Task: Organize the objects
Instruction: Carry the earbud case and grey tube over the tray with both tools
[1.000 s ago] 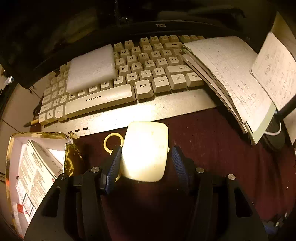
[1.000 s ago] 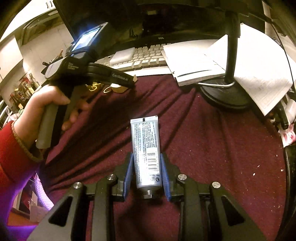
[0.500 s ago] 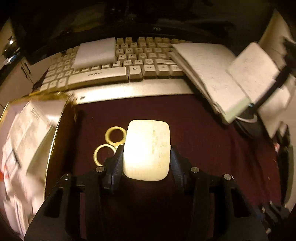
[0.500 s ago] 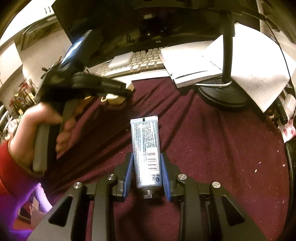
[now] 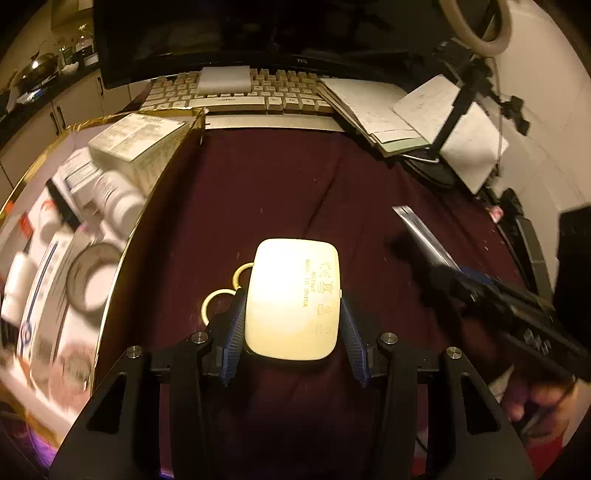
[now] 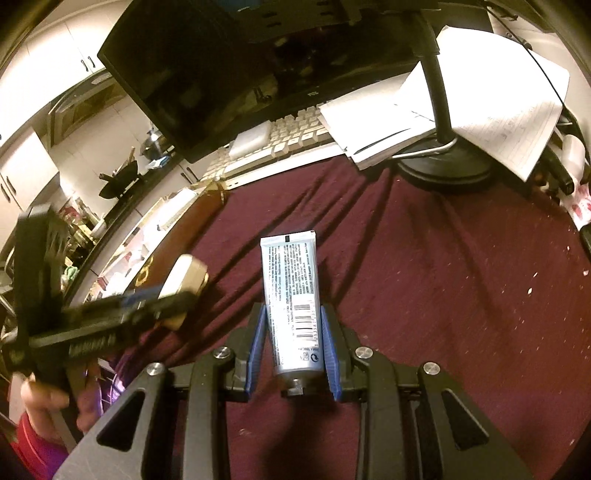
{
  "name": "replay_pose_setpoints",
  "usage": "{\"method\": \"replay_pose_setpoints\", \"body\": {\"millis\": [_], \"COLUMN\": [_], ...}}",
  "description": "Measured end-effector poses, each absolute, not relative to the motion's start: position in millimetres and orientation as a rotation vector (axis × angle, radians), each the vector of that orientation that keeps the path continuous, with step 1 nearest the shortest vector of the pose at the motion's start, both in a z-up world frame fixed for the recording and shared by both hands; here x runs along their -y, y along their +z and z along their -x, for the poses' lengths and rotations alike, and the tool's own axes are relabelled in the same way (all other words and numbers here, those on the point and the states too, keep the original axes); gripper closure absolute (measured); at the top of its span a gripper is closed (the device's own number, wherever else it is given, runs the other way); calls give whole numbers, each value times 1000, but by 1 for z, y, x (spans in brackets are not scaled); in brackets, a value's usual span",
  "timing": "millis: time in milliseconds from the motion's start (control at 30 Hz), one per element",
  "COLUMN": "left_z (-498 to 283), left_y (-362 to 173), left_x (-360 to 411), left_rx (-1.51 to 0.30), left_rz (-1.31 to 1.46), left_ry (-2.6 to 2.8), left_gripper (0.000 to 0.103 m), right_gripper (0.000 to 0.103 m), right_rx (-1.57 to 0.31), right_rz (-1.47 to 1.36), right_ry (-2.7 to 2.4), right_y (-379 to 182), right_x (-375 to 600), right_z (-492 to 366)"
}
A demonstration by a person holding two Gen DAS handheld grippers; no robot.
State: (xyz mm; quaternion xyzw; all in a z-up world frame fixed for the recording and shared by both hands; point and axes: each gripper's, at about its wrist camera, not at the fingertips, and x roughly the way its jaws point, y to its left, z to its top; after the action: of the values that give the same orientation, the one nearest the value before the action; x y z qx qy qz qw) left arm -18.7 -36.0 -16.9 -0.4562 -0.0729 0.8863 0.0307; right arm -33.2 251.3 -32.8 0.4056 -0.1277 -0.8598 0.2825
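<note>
My left gripper (image 5: 291,314) is shut on a cream rounded device (image 5: 293,299) with two yellow rings (image 5: 218,304) hanging at its left, held above the maroon cloth (image 5: 280,192). It also shows blurred in the right wrist view (image 6: 184,284). My right gripper (image 6: 291,325) is shut on a silver tube (image 6: 291,291) with printed text and a barcode, cap toward the gripper. The tube shows in the left wrist view (image 5: 421,229) at the right. A gold-edged box (image 5: 122,236) at the left holds several bottles, cartons and a tape roll (image 5: 92,280).
A beige keyboard (image 5: 243,96) with a white foam pad (image 5: 223,79) lies at the back under a dark monitor (image 5: 229,33). Notebooks and papers (image 5: 373,114) and a lamp base (image 6: 443,166) sit at the back right.
My left gripper closed on the cream device, then lifted and pulled back from the keyboard, bringing the box into view. My right gripper still holds the tube and has risen a little.
</note>
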Motion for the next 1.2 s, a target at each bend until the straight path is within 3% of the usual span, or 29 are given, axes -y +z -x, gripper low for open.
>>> {"method": "replay_pose_setpoints", "body": {"millis": [400, 900, 1200], "left_z": [-20, -34, -30], "left_y": [3, 38, 67], "left_x": [61, 160, 189], "left_rx": [286, 512, 535], "left_rz": [1302, 1198, 1084], "left_ry": [2745, 2905, 2970], "left_gripper": [55, 56, 56], "right_gripper": [75, 75, 75], "right_rx": [268, 151, 129], "right_rz": [-1076, -1066, -1061], "right_ry": [-2268, -2222, -2216], "right_y": [-22, -10, -5], "right_x": [-217, -173, -165], "right_z": [21, 9, 4]}}
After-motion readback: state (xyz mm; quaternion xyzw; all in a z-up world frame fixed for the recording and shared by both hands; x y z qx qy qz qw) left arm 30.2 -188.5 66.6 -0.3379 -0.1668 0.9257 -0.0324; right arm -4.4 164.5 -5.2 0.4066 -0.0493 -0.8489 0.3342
